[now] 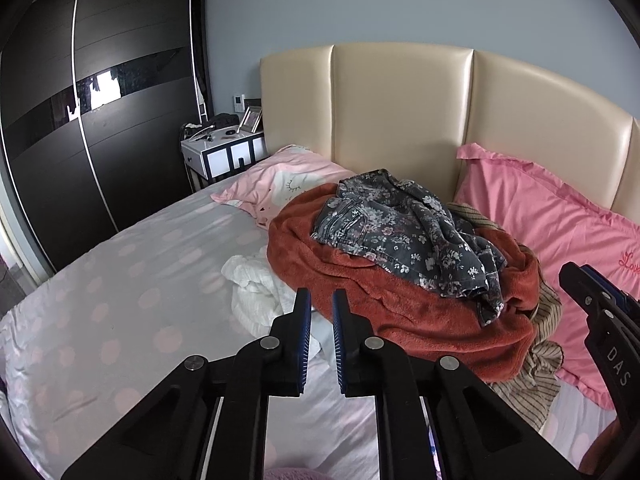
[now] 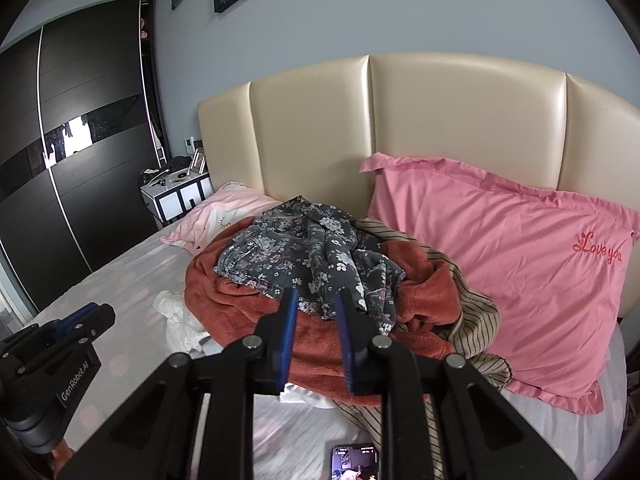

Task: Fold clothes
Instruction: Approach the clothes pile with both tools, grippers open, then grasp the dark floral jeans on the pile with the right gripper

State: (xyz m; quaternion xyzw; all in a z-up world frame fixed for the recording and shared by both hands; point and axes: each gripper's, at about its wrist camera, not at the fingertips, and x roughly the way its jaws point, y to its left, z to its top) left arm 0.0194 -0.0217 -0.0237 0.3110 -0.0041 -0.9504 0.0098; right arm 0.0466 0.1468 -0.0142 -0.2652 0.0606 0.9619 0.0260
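A crumpled dark grey floral denim garment [image 2: 312, 256] tops a heap on the bed [image 1: 120, 288], over a rust-red fleece [image 1: 400, 304]. It looks soft but weighty; a hem or waistband edge seems the best hold. Both the left hand-held gripper [image 1: 321, 312] and the right hand-held gripper [image 2: 316, 312] hover level, narrowly parted, empty.

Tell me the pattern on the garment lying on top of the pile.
The top garment is dark grey denim with a small white and pink floral print, clearest in the right wrist view.
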